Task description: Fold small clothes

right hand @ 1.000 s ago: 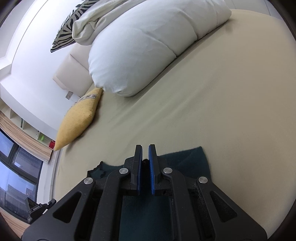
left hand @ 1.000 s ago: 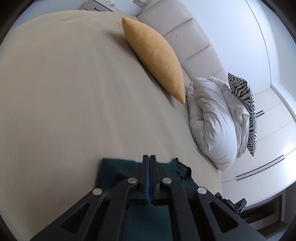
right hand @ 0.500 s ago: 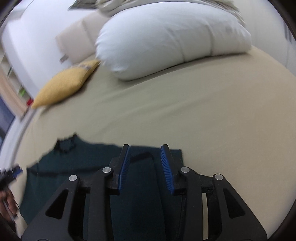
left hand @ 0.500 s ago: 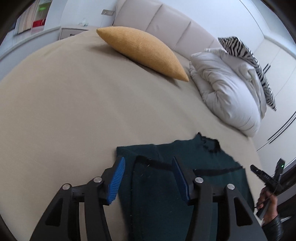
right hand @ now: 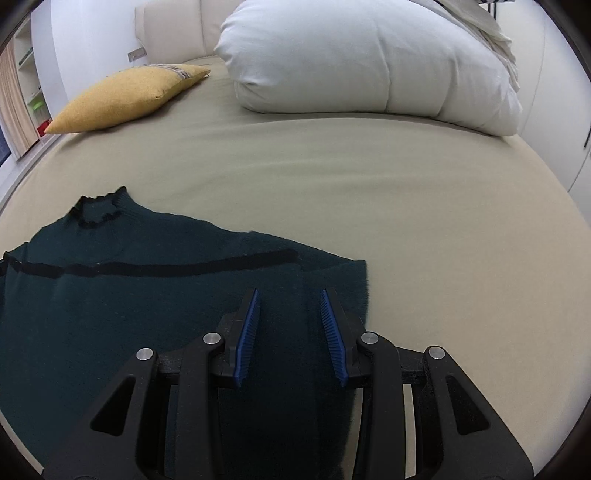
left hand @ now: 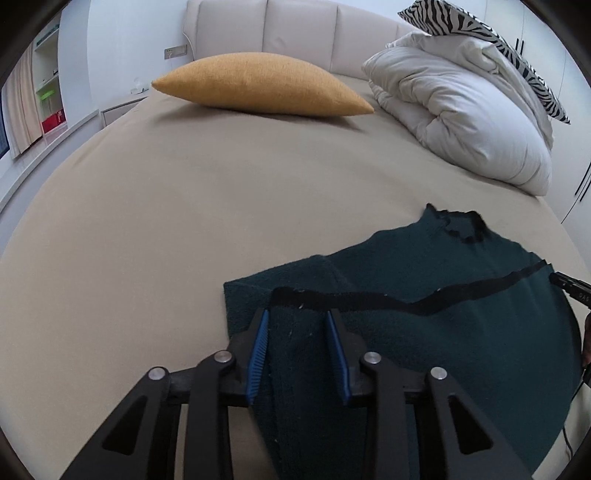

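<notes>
- A dark green sweater (left hand: pixel 443 325) (right hand: pixel 122 288) lies flat on the beige bed (left hand: pixel 166 206) (right hand: pixel 406 192), at the near edge, well apart from the headboard (left hand: pixel 295 26).
- Its ruffled black-trimmed collar (left hand: pixel 461 225) (right hand: pixel 98 208) points toward the headboard, so the neck-to-hem line runs from the headboard toward the cameras.
- A black stripe (left hand: pixel 406 301) (right hand: pixel 166 267) crosses the chest from side to side; this sleeve-to-sleeve span is the longer axis that shows.
- The sleeve on the side of the left gripper (left hand: pixel 297 354) is folded in over the body, making a thicker layered edge below the stripe.
- The left gripper hovers over that folded edge with its jaws apart and cloth showing between the blue pads (left hand: pixel 258 350); whether the pads touch the knit cannot be told.
- The right gripper (right hand: pixel 290 336) sits over the opposite side edge of the sweater, jaws likewise apart, dark fabric between its pads (right hand: pixel 332 339).
- The hem is cut off by the lower frame and hidden behind both gripper bodies, so the full length of the garment cannot be judged.
- In the left wrist view the far side of the sweater runs off into the lens rim, where only a sliver of the right gripper (left hand: pixel 570 288) shows.
- A mustard cushion (left hand: pixel 262 85) (right hand: pixel 125 98) lies near the headboard, beyond the sweater.
- A folded white duvet (left hand: pixel 461 110) (right hand: pixel 369 62) rests beside the cushion, with a zebra-print pillow (left hand: pixel 487 40) on top, partly cut off.
</notes>
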Available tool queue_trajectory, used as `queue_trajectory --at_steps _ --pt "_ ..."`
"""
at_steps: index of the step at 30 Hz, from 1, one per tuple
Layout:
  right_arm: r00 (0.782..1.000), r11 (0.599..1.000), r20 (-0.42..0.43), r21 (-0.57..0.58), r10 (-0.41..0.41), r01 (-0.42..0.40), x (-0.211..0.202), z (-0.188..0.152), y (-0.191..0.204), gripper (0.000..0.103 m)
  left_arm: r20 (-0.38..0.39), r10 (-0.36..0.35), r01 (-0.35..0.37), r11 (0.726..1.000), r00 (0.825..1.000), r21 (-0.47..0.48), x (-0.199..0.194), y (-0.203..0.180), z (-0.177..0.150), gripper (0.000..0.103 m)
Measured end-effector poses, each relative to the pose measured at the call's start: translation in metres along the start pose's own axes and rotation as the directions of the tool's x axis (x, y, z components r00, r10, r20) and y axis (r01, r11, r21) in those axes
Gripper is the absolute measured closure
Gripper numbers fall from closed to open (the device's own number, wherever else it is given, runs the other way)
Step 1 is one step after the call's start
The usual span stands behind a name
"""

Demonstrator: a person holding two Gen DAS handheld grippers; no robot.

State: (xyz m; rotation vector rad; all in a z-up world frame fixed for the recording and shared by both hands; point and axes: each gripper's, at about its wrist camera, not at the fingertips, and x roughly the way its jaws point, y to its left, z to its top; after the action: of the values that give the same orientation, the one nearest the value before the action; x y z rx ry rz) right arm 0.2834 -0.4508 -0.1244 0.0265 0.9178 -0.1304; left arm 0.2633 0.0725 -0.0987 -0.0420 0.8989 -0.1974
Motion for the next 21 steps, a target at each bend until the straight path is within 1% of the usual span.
queue_trajectory --at_steps 3,4,5,6,7,9,13,17,21 --pt "1.000 0.999 -0.014 0.032 0.025 -0.025 0.003 -0.004 -0.008 0.068 -0.001 0.002 -0.002 1.000 1.000 -0.002 0.001 0.000 0.002 0.077" --pt "0.999 0.999 -0.014 0.028 0.029 -0.028 0.004 -0.005 -0.008 0.068 -0.007 0.006 -0.006 1.000 1.000 0.012 0.002 -0.002 0.003 0.085" --pt "1.000 1.000 -0.011 0.012 0.017 -0.017 0.004 -0.007 -0.006 0.073 -0.009 0.008 -0.008 1.000 1.000 0.022 0.004 -0.005 0.003 0.095" --pt "1.000 1.000 -0.007 -0.002 0.006 -0.006 0.004 -0.008 -0.003 0.081 -0.007 0.015 -0.015 0.999 1.000 0.037 0.003 -0.007 0.003 0.095" --pt "1.000 1.000 -0.004 -0.014 0.001 -0.001 0.004 -0.008 0.000 0.093 0.002 0.027 -0.028 0.998 1.000 0.053 0.001 -0.010 0.003 0.096" --pt "1.000 0.999 0.003 -0.025 -0.020 0.020 0.003 -0.007 0.004 0.097 0.021 0.036 -0.037 0.998 0.999 0.060 -0.005 -0.012 0.001 0.096" --pt "0.999 1.000 0.048 0.023 -0.002 0.001 -0.010 -0.005 -0.001 0.098 0.061 0.044 -0.046 0.998 0.997 0.035 -0.017 -0.008 0.002 0.097" --pt "0.995 0.999 0.103 0.034 0.007 -0.010 -0.027 -0.004 -0.003 0.098 0.097 0.046 -0.049 0.998 0.994 0.031 -0.028 -0.007 0.005 0.097" --pt "0.989 0.999 0.146 0.044 0.000 -0.006 -0.042 0.001 -0.005 0.098 0.136 0.043 -0.044 0.999 0.990 0.001 -0.039 -0.005 0.015 0.097"
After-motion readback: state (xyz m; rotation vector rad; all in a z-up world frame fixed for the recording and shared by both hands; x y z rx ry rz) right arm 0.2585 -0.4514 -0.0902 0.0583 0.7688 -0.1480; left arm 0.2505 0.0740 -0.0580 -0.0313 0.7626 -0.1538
